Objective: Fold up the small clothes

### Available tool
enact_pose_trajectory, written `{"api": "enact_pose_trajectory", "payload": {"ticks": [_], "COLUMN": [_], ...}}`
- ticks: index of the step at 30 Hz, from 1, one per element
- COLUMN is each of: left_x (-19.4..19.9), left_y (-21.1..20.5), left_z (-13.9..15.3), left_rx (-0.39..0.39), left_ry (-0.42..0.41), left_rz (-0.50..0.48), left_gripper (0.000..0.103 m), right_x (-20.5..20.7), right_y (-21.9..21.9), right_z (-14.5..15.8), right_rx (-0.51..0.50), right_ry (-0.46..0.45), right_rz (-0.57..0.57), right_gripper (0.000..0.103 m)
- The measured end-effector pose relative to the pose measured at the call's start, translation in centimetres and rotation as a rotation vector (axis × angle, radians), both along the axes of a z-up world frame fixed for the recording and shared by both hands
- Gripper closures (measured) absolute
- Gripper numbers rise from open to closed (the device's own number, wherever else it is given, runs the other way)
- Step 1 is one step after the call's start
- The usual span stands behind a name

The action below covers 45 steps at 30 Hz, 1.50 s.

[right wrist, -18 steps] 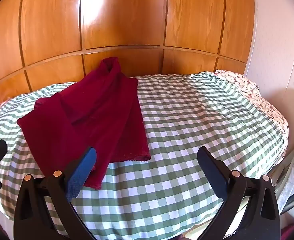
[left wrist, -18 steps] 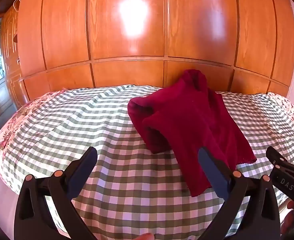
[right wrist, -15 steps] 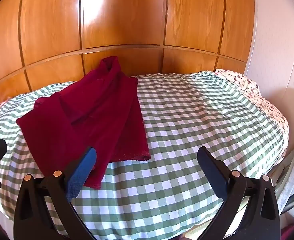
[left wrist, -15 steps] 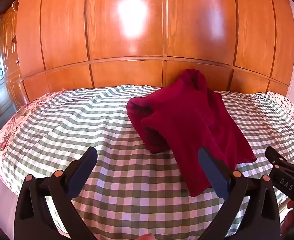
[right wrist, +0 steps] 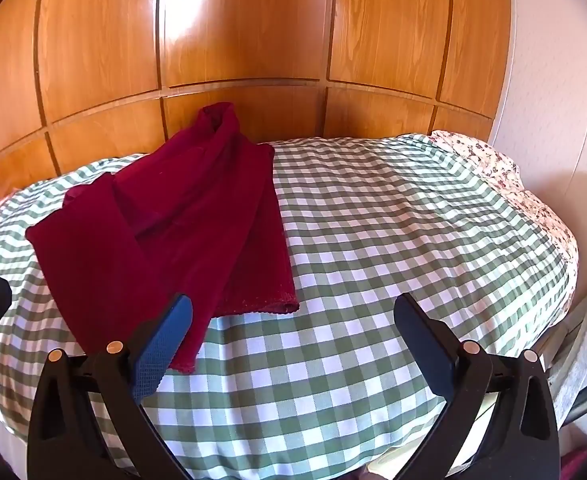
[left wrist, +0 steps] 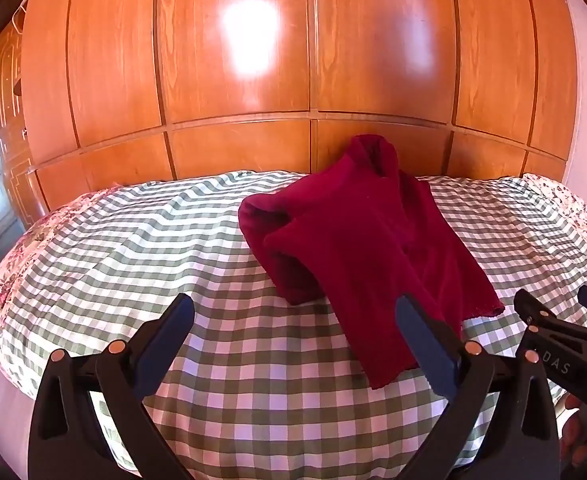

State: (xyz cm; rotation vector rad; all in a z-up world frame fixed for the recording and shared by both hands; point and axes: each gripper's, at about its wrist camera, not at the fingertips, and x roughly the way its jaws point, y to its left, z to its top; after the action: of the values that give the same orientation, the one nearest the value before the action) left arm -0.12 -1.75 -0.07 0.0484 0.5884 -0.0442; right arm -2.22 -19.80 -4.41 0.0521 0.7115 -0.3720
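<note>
A dark red knit garment (left wrist: pixel 365 240) lies partly folded on a green-and-white checked bed (left wrist: pixel 173 248), its collar end resting against the wooden wall. In the right wrist view the same garment (right wrist: pixel 173 216) covers the left half of the bed (right wrist: pixel 393 240). My left gripper (left wrist: pixel 293 320) hangs open above the near part of the bed, its right finger over the garment's near hem. My right gripper (right wrist: pixel 293 320) is open too, with nothing between its fingers, and its left finger is level with the garment's near corner. The right gripper (left wrist: pixel 565 344) also shows at the left wrist view's right edge.
Glossy wooden panels (left wrist: pixel 293 60) rise directly behind the bed. A floral sheet edge (right wrist: pixel 505 172) shows at the bed's right end, beside a pale wall (right wrist: pixel 553 80). Stacked items (right wrist: pixel 585 352) stand on the floor at the right. Bare checked cloth lies to the garment's left and right.
</note>
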Motion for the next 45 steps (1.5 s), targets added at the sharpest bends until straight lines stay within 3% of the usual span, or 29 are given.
{"api": "enact_pose_trajectory", "payload": {"ticks": [18,27,45], "left_x": [-0.43,-0.21,-0.42], "left_y": [-0.13,0.64,0.78], "left_z": [0.37,0.37,0.54], "left_rx": [0.002,-0.038,-0.032], "left_ry": [-0.006,0.008,-0.006], "left_rz": [-0.037,-0.016,-0.015], "left_gripper": [0.003,0.003,0.003], "right_x": [0.16,-0.01,-0.04], "right_y": [0.44,0.37,-0.11], "right_z": [-0.10,0.02,0.53], "right_rx": [-0.015,-0.003,0.013], "right_ry": [0.007,-0.007,-0.012], "right_rz": [0.004,0.005,0.000], "right_gripper": [0.003,0.003,0.003]}}
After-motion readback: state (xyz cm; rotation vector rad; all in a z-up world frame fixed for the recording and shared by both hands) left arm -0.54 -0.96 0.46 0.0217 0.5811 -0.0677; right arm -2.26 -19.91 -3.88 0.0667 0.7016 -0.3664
